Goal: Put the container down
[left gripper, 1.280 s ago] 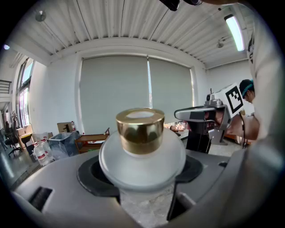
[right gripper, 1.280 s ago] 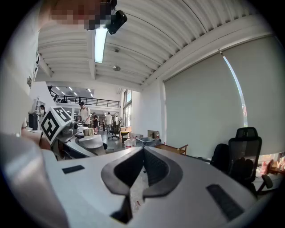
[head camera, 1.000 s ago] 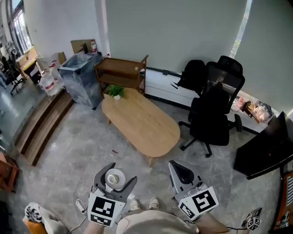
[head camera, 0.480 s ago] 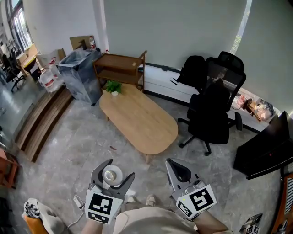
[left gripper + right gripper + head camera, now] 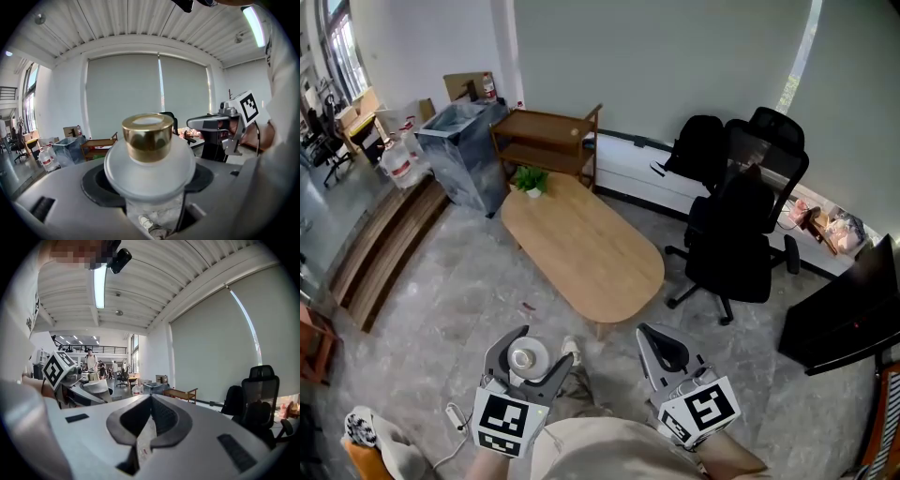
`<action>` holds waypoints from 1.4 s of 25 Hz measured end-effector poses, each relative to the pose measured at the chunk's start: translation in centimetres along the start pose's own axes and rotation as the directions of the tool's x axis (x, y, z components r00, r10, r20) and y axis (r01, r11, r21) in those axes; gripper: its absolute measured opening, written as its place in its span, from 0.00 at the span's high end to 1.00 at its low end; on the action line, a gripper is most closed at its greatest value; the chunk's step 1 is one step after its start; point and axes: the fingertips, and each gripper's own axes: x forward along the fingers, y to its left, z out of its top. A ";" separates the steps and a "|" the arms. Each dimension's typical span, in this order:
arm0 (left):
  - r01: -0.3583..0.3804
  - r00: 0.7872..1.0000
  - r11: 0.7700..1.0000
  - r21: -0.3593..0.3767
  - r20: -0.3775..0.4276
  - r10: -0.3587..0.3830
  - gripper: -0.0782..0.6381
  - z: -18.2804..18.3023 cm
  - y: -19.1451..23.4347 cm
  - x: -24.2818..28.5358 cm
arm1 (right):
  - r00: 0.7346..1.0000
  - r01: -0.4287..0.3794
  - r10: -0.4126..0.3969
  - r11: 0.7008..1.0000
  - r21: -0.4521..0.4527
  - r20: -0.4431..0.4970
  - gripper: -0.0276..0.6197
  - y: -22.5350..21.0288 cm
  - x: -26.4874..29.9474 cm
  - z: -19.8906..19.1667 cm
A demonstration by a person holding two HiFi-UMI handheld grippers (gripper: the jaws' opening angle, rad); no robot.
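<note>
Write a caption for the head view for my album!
Looking down: the left gripper holds the container, the right gripper is shut and empty, and an oval wooden table stands ahead.

No legible words, brands or numbers; only square markers (image 5: 504, 424) on the left hand-held gripper (image 5: 534, 352) and right hand-held gripper (image 5: 652, 337).

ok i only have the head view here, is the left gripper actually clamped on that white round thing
observer: yes, in the left gripper view the left gripper has its fingers shut on the container, gripping it just under its wide white top.
operator: whats on top of it
observer: a shiny gold cap, upright in the middle of that white top.
operator: and the right one, holding anything
observer: no, the right gripper has its fingers together with nothing between them.
</note>
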 end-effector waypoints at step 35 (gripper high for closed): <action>0.198 0.980 0.977 0.083 -0.020 -0.197 0.43 11.5 27.4 31.6 | 0.969 0.217 -0.215 0.976 -0.001 -0.119 0.96 -22.1 35.2 2.5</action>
